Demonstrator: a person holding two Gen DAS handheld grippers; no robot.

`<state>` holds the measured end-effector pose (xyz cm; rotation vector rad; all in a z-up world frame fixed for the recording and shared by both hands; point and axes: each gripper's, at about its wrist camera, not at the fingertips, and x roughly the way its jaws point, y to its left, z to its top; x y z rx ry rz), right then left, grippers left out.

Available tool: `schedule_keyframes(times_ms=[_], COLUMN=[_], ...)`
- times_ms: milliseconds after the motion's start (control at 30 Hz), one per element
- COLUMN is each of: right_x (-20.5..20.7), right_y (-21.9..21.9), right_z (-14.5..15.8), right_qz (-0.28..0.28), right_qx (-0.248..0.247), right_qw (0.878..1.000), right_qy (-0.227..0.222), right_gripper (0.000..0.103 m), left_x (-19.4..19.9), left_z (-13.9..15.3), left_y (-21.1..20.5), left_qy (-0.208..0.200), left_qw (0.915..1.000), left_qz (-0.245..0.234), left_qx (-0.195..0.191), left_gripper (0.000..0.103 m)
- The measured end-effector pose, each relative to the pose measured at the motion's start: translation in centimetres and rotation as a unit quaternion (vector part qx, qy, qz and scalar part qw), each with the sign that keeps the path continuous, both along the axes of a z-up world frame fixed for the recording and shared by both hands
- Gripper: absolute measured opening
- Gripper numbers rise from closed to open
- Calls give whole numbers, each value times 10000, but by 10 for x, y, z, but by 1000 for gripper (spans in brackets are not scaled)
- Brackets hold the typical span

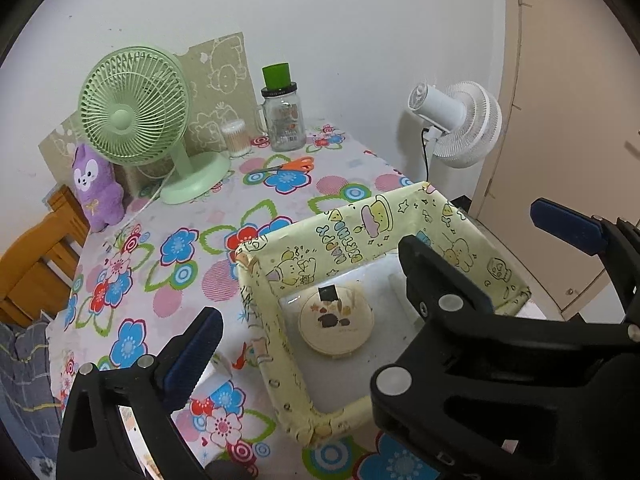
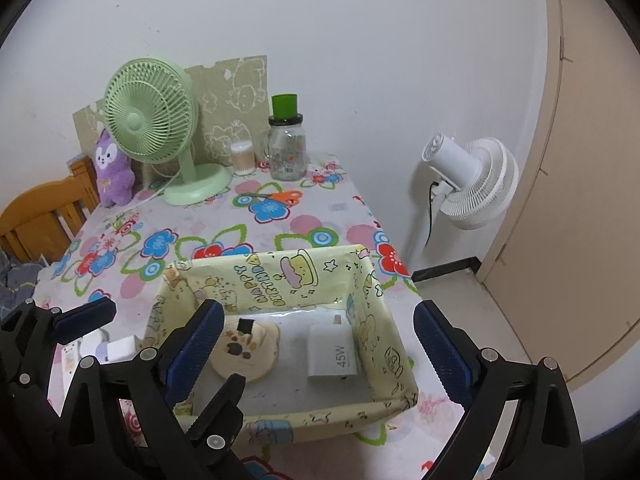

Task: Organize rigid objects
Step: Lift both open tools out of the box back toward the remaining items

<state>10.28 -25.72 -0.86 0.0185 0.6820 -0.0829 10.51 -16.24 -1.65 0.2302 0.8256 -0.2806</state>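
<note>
A yellow cartoon-print box (image 1: 276,320) (image 2: 376,328) stands on the flowered tablecloth near the table's front edge. Inside it lie a round cream compact (image 1: 336,320) (image 2: 248,352) and a white 45W charger (image 2: 332,352). My right gripper (image 2: 320,320) hovers above the box, open, with nothing between its blue pads. My left gripper (image 1: 312,356) is open and holds nothing, over the box's left wall. Its right finger overlaps the right gripper's black frame. In the left wrist view the charger is mostly hidden behind that frame.
Small white items (image 2: 120,346) lie left of the box. At the back stand a green fan (image 1: 136,120), a purple plush (image 1: 96,188), a glass jar (image 1: 284,120) and a swab tub (image 1: 236,138). Orange scissors (image 1: 292,165) lie nearby. A white fan (image 1: 460,124) stands right, a wooden chair (image 1: 36,272) left.
</note>
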Motion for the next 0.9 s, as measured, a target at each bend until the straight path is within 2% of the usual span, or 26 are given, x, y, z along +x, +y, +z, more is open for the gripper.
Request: schedule_keyframes(times_ms=[333,900], right_x=[-30,-62], right_y=[11,41], right_z=[9,5], right_qz=[119,422], right_qx=[20,-2], right_qw=[9996,9986], right_qy=[-243,-320], right_gripper=[97,97], left_x=[-27,-62], left_z=[9,5], left_y=[10,41], left_qy=[-201,-331], left_qw=[9998,9989], left_qz=[21,322], left_qx=[-50,-76], left_gripper=[103,103])
